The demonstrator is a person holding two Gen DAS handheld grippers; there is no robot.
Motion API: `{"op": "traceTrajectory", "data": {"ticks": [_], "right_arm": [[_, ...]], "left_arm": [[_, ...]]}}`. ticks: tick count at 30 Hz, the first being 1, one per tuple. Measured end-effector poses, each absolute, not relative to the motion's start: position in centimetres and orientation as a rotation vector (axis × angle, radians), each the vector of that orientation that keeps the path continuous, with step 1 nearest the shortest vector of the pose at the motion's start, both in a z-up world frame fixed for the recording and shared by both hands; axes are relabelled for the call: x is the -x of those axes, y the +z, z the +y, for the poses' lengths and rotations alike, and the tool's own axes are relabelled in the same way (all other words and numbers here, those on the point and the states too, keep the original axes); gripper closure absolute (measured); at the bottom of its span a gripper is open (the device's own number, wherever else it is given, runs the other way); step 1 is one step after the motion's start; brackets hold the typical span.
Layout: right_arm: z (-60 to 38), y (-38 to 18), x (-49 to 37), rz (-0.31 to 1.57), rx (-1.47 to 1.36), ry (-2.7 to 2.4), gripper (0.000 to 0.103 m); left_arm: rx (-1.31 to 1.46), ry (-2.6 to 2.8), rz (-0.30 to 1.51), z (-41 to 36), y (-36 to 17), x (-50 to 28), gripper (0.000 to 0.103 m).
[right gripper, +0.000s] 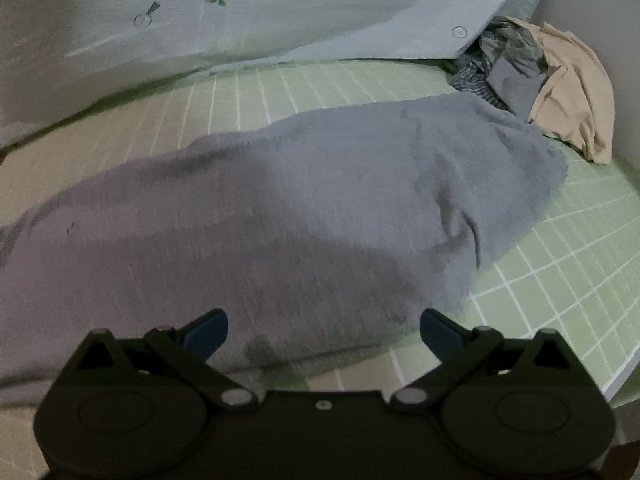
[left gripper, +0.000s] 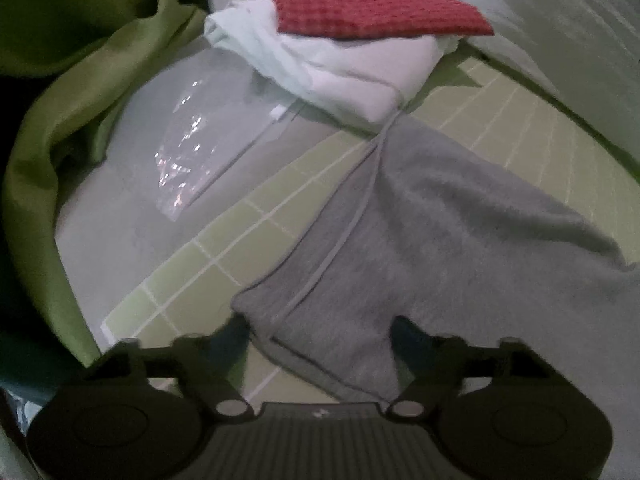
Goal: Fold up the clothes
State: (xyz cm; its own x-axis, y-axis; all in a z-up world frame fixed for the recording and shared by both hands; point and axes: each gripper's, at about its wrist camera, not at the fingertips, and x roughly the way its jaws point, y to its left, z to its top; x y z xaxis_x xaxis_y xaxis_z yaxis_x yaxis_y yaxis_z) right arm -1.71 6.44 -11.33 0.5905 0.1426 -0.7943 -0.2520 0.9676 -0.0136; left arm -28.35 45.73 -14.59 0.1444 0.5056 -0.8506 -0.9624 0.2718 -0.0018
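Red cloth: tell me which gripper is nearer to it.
Left. The red cloth lies beyond the left gripper, on folded white clothes. It is not in the right gripper's view.

Clear plastic bag, carrot-print pillow

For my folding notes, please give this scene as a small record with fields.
surface: green checked sheet
item being folded: grey garment, spread flat
folded stack: red cloth on white cloth
unfolded pile: beige cloth, far corner
left gripper: open, grey edge between fingers
right gripper: open over grey garment
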Motion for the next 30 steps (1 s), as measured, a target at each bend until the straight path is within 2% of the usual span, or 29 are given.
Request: {"op": "traceTrajectory", "data": {"ticks": [1,2,3,4,9,14,19,22,26,30], "right_arm": [[6.5,-11.2,1.6,0.908,0.125,0.228,0.0],[6.5,-11.0,1.4,0.904,0.124,0.227,0.0],[6.4,-10.9,1.3,0.9,0.124,0.226,0.0],[6.4,-10.8,1.2,0.899,0.122,0.226,0.0],[5.6,-10.9,0.7,0.912,0.089,0.22,0.0],[3.2,-10.6,0.3,0.9,0.071,0.198,0.0],[-0.2,-10.6,-0.8,0.896,0.036,0.159,0.0],[-1.9,-10.7,-1.7,0.906,0.035,0.153,0.0],[-3.8,-10.7,-2.9,0.912,0.051,0.157,0.0],[-5.3,-10.7,-3.8,0.914,0.067,0.165,0.0]], "left_arm": [[0.657,1.176,0.854,45.7,-14.4,28.2,0.047],[0.664,1.175,0.843,45.8,-14.3,28.1,0.063],[0.676,1.175,0.832,46.0,-14.2,28.0,0.088],[0.707,1.174,0.815,46.2,-14.1,27.9,0.092],[0.748,1.192,0.765,47.2,-13.4,27.5,0.094],[0.663,1.149,0.68,46.0,-10.4,25.0,0.094],[0.487,0.923,0.651,40.7,-7.3,18.5,0.095],[0.411,0.729,0.709,35.1,-7.5,13.5,0.095],[0.333,0.492,0.893,27.5,-11.1,9.8,0.094],[0.339,0.487,0.991,25.5,-13.8,9.7,0.089]]}}
